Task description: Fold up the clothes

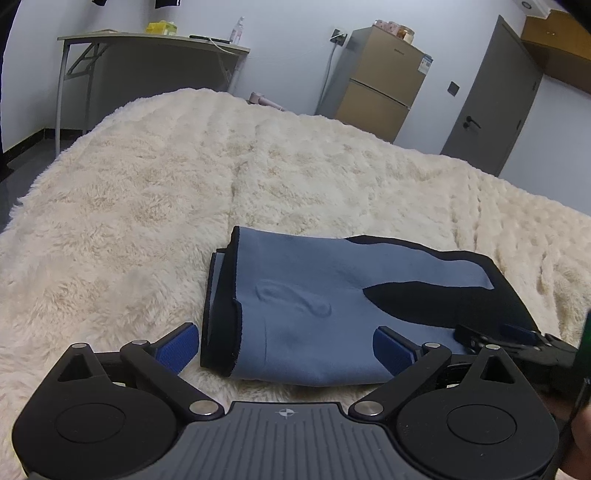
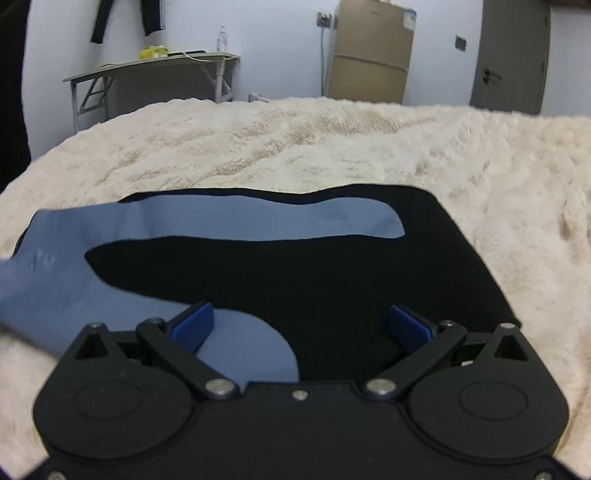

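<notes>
A folded blue-and-black garment [image 1: 317, 295] lies flat on a cream fluffy blanket [image 1: 147, 192]. My left gripper [image 1: 286, 349] stands open over its near left end, the left blue pad above the blanket and the right one above the blue cloth. In the right wrist view the same garment [image 2: 295, 266] fills the middle, mostly black with blue bands. My right gripper [image 2: 301, 326] is open just above its near edge, nothing between the pads. The right gripper's fingers [image 1: 517, 336] also show at the lower right of the left wrist view.
The blanket [image 2: 406, 147] covers a wide bed around the garment. Behind stand a folding table [image 1: 147, 40] with a yellow box and a bottle, a tan fridge [image 1: 384, 81] and a grey door [image 1: 491, 99]. Dark clothes [image 2: 125, 18] hang on the wall.
</notes>
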Motion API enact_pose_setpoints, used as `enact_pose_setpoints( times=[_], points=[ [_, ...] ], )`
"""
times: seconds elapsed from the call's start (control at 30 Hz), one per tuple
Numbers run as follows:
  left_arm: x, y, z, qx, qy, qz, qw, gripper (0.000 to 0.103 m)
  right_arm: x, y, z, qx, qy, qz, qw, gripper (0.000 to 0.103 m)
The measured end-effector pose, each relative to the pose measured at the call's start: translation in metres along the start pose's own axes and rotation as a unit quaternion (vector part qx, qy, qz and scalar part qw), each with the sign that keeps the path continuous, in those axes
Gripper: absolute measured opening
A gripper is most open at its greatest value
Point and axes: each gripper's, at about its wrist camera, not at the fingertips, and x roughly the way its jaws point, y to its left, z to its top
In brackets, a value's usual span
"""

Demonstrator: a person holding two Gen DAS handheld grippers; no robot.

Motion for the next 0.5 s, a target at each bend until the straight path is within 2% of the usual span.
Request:
enact_pose_setpoints(
  times=[0.2, 0.3, 0.5],
  points=[
    [0.003, 0.000, -0.001, 0.001, 0.007, 0.006, 1.0000, 0.100, -0.015, -0.008, -0.006, -0.010, 0.002, 0.007, 1.000, 0.103],
    [0.003, 0.000, -0.001, 0.002, 0.008, 0.006, 0.9999, 0.100, -0.026, -0.021, 0.005, 0.007, -0.011, -0.010, 1.000, 0.094],
    [0.002, 0.000, -0.001, 0.005, 0.011, 0.007, 0.9999, 0.100, -0.029, -0.100, 0.048, 0.092, -0.032, -0.076, 0.992, 0.092]
  ],
)
